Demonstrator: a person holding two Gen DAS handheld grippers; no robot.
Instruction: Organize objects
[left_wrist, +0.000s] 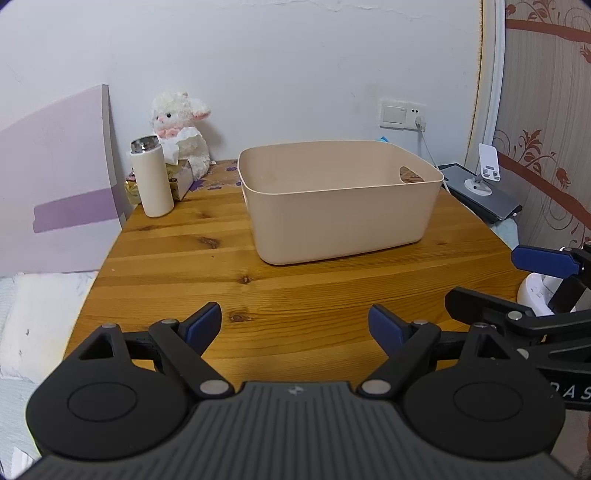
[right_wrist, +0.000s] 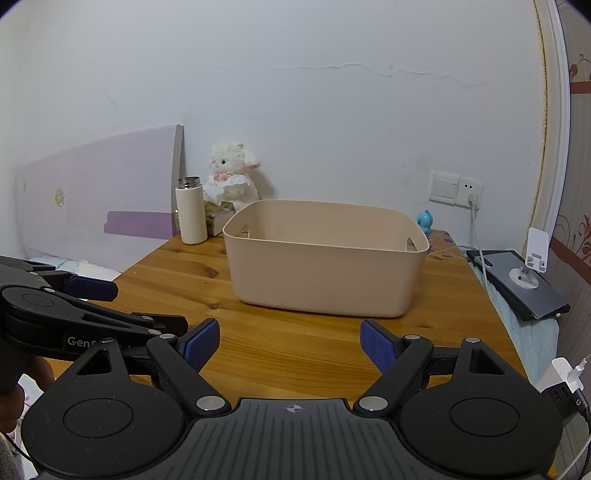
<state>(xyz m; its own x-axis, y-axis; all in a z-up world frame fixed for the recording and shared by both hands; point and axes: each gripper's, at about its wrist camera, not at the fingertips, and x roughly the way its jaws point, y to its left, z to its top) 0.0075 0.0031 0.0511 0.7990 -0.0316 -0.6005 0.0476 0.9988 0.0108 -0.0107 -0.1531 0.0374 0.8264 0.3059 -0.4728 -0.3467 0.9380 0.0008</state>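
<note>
bin (left_wrist: 332, 218) sits far on my table (left_wrist: 184, 266); left gripper (left_wrist: 295, 328) and right gripper (right_wrist: 290, 343) both hang open, near.

Wooden table (left_wrist: 177, 258), knotty pine planks, warm orange. Sitting square on it toward the back, a beige plastic bin (left_wrist: 340, 218) with cut-out handles. Off at the far left corner stands a cream flask (left_wrist: 152, 177) with a steel top, upright, and just behind it a tissue box (left_wrist: 181, 177) and a white plush lamb (left_wrist: 183, 129). Far right corner, a little blue figure (right_wrist: 424, 220).
</note>
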